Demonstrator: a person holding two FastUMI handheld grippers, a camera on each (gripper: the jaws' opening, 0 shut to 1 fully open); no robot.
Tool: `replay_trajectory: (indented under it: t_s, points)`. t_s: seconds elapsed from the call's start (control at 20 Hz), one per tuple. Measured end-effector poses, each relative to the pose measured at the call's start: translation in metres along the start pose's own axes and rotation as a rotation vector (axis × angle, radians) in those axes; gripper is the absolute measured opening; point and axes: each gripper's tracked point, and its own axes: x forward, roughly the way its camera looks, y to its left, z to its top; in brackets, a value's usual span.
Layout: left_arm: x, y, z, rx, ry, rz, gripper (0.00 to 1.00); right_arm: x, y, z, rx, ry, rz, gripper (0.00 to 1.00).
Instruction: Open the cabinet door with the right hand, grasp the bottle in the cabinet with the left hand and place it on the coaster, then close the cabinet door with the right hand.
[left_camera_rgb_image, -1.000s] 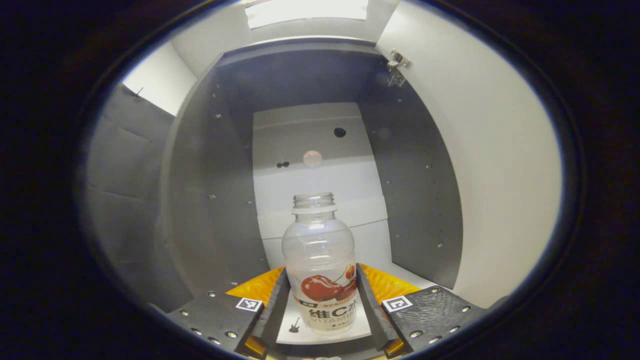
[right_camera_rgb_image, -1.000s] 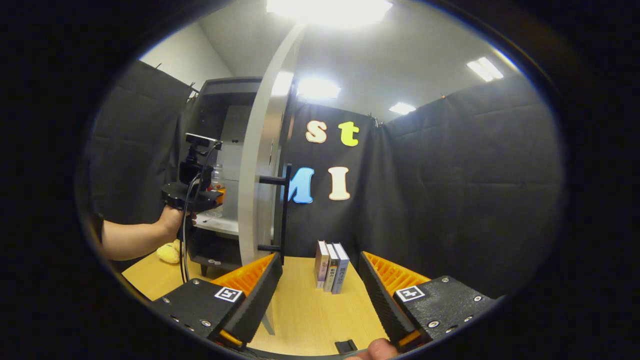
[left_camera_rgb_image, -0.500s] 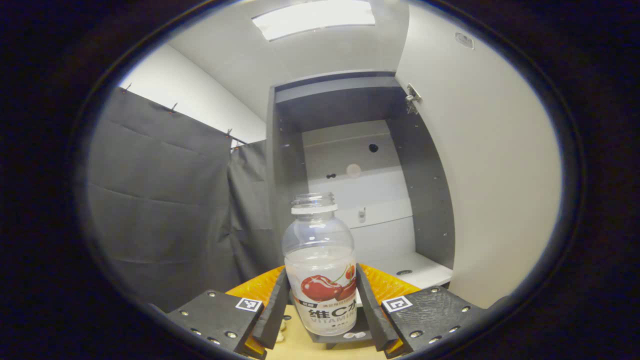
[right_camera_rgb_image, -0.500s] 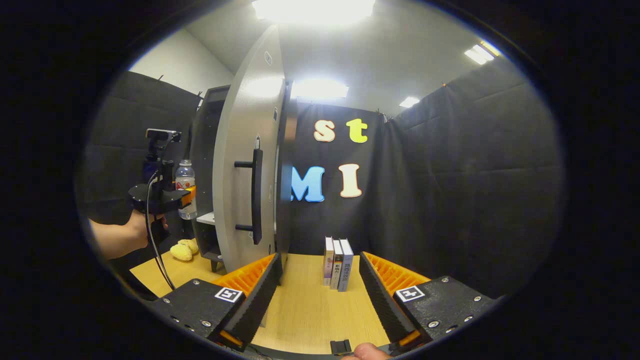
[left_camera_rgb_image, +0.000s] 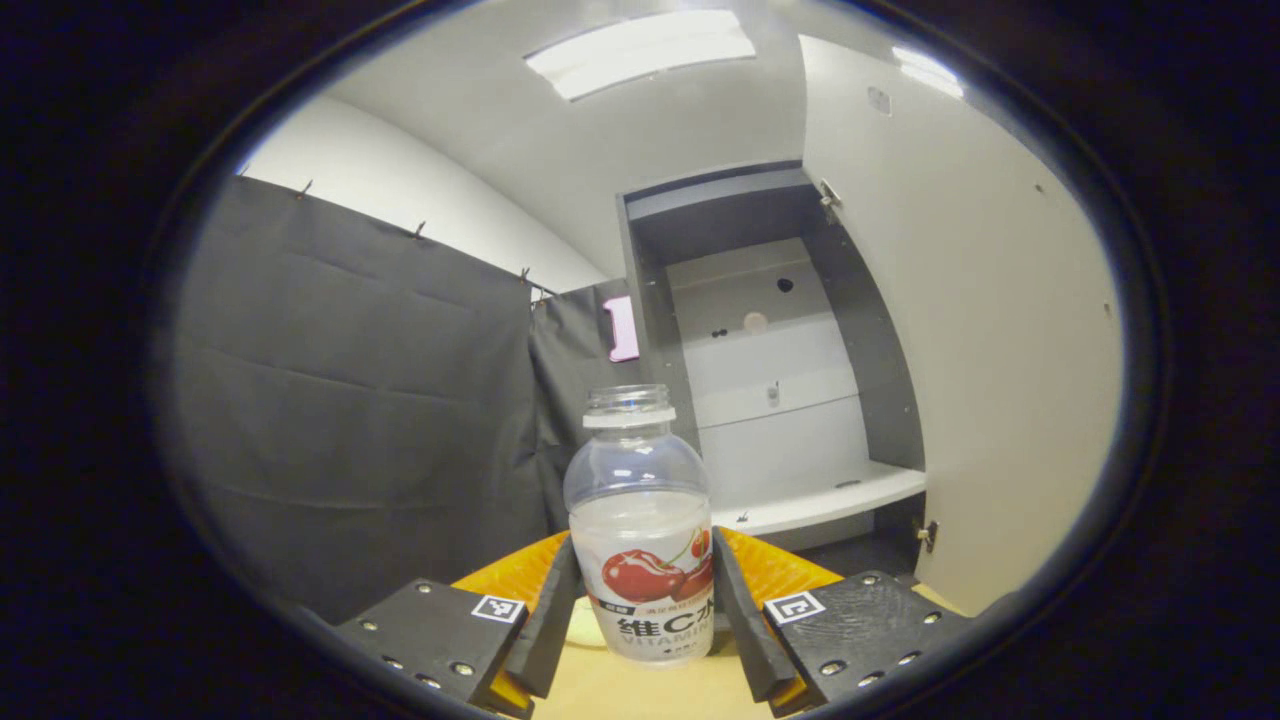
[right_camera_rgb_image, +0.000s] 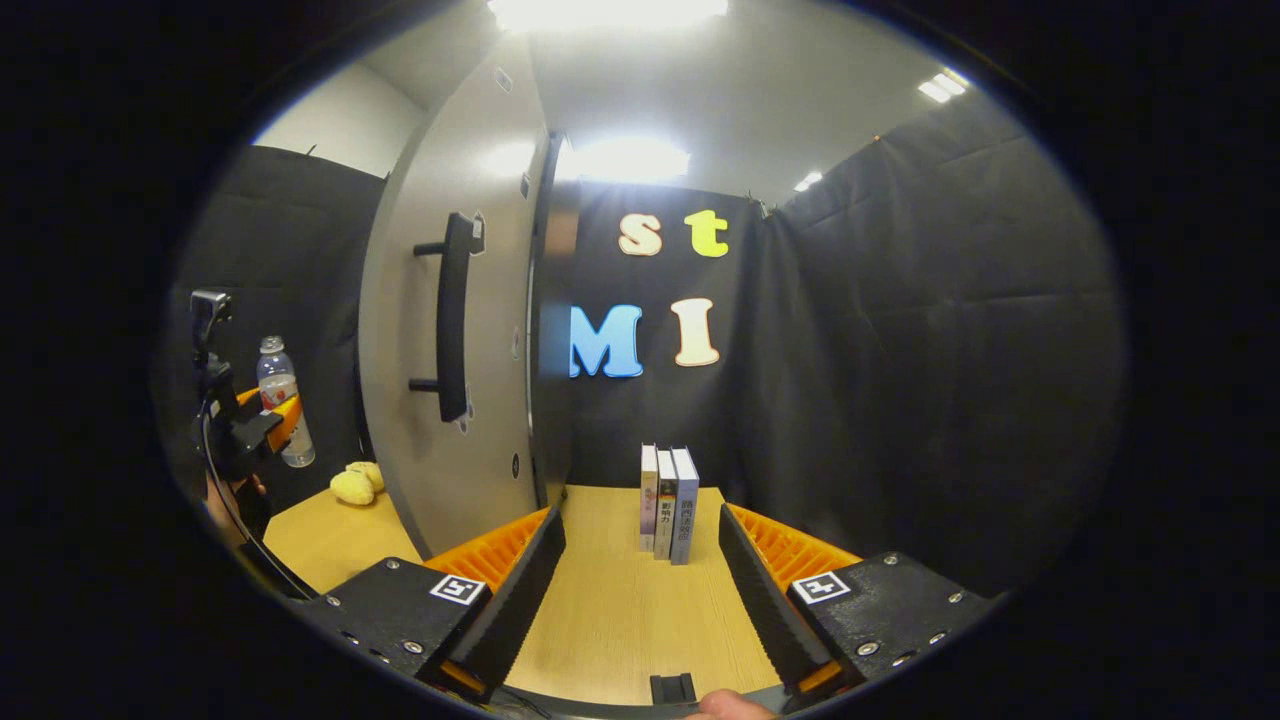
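Note:
In the left gripper view my left gripper (left_camera_rgb_image: 640, 610) is shut on a clear, capless bottle (left_camera_rgb_image: 640, 520) with a cherry label, held upright in the air. Behind it stands the cabinet (left_camera_rgb_image: 770, 400), its white door (left_camera_rgb_image: 960, 330) swung open to the right, its shelf bare. The right gripper view has my right gripper (right_camera_rgb_image: 635, 590) open over the wooden table (right_camera_rgb_image: 610, 600), nothing between its fingers. Far left there, the left gripper (right_camera_rgb_image: 270, 425) carries the bottle (right_camera_rgb_image: 280, 400) above the table, left of the open door (right_camera_rgb_image: 450, 330) and its black handle (right_camera_rgb_image: 450, 315).
Three books (right_camera_rgb_image: 668, 500) stand upright on the table near the back cloth wall. A yellow soft toy (right_camera_rgb_image: 355, 485) lies on the table by the door's foot. Black cloth walls close the booth on all sides.
My left gripper has drawn the bottle out of the cabinet and back, away from the shelf. The right gripper has shifted so the door face and handle now stand closer on the left.

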Motion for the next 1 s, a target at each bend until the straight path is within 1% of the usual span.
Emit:
replay_trajectory:
  t_s: [0.05, 0.1, 0.25, 0.3, 0.35, 0.4, 0.45, 0.5, 0.55, 0.6, 0.7, 0.75, 0.8, 0.9, 0.95, 1.0]
  points:
    - [0.001, 0.000, -0.002, 0.009, 0.013, 0.007, 0.68, 0.003, 0.000, -0.009, -0.002, 0.019, -0.005, 0.95]
    - [0.000, 0.000, -0.001, 0.013, 0.028, 0.011, 0.72, 0.005, 0.001, -0.018, -0.011, 0.040, -0.005, 0.95]
    - [-0.001, 0.002, 0.002, 0.000, 0.041, 0.041, 0.76, 0.009, 0.006, -0.054, -0.075, 0.126, 0.012, 0.95]
    - [0.000, 0.003, -0.001, -0.007, 0.049, 0.060, 0.76, 0.010, 0.009, -0.063, -0.090, 0.154, 0.023, 0.95]
    - [0.002, 0.002, -0.006, -0.018, 0.069, 0.073, 0.72, 0.008, 0.012, -0.072, -0.101, 0.175, 0.032, 0.96]
    - [0.002, 0.003, -0.011, -0.024, 0.096, 0.083, 0.72, 0.008, 0.012, -0.078, -0.113, 0.191, 0.033, 0.95]
    - [0.000, 0.005, -0.014, -0.022, 0.129, 0.097, 0.76, 0.007, 0.012, -0.084, -0.121, 0.206, 0.031, 0.95]
    - [-0.002, 0.007, -0.015, -0.025, 0.147, 0.107, 0.76, 0.007, 0.013, -0.090, -0.123, 0.223, 0.033, 0.95]
    - [-0.001, 0.008, -0.014, -0.029, 0.156, 0.120, 0.72, 0.007, 0.015, -0.097, -0.124, 0.241, 0.036, 0.96]
    - [0.000, 0.008, -0.016, -0.040, 0.156, 0.126, 0.72, 0.008, 0.018, -0.101, -0.127, 0.259, 0.044, 0.96]
    - [0.002, 0.007, -0.020, -0.051, 0.148, 0.136, 0.72, 0.010, 0.023, -0.107, -0.145, 0.282, 0.059, 0.95]
    - [0.004, 0.005, -0.022, -0.051, 0.150, 0.133, 0.76, 0.010, 0.026, -0.111, -0.157, 0.290, 0.065, 0.95]
    - [0.003, 0.006, -0.023, -0.051, 0.157, 0.135, 0.72, 0.010, 0.027, -0.113, -0.164, 0.295, 0.065, 0.95]
    - [0.011, 0.006, -0.021, -0.059, 0.173, 0.136, 0.72, 0.012, 0.031, -0.117, -0.157, 0.302, 0.068, 0.96]
    - [0.018, 0.005, -0.019, -0.067, 0.165, 0.131, 0.76, 0.012, 0.035, -0.120, -0.158, 0.307, 0.074, 0.95]
    - [0.024, 0.004, -0.020, -0.071, 0.156, 0.121, 0.74, 0.013, 0.038, -0.124, -0.167, 0.318, 0.083, 0.95]
